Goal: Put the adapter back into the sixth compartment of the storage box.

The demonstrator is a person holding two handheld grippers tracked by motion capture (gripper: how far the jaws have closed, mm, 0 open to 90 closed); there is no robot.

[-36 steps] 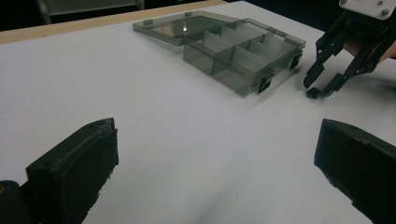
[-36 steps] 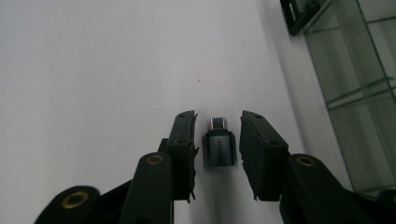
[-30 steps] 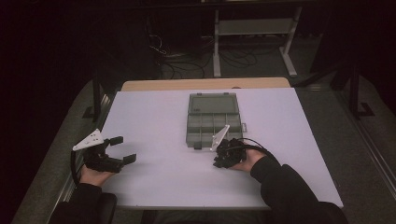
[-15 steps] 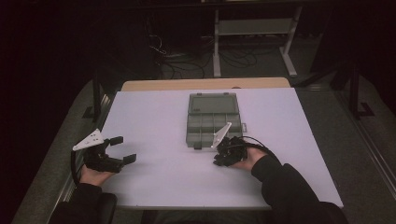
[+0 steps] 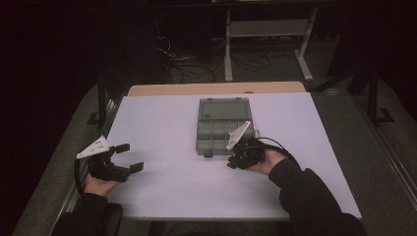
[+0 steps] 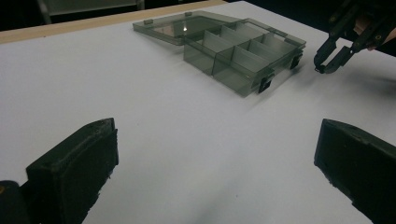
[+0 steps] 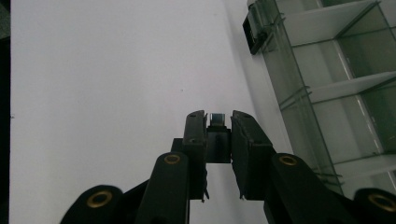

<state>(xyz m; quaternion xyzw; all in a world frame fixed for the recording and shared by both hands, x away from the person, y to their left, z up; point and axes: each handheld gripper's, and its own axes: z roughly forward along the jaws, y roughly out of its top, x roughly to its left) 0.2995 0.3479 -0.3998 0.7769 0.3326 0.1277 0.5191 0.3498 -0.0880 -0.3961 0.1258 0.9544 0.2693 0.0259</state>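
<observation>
A clear grey compartment box (image 5: 223, 125) lies open in the middle of the white table, its lid folded back. In the high view my right gripper (image 5: 234, 162) rests on the table just off the box's near right corner. In the right gripper view it (image 7: 218, 122) is shut on a small dark piece with a grey end (image 7: 217, 116), and the box's empty compartments (image 7: 336, 70) lie to the right. My left gripper (image 5: 132, 157) sits near the table's left edge, open and empty. Its view shows wide-apart jaws (image 6: 215, 154), the box (image 6: 238, 51) and the right gripper (image 6: 327, 65) beyond.
The white table top (image 5: 162, 123) has a wooden strip (image 5: 216, 88) along its far edge. Behind it stand a metal frame (image 5: 268, 44) and loose cables (image 5: 192, 66) on the dark floor. Dark sleeves enter from the bottom.
</observation>
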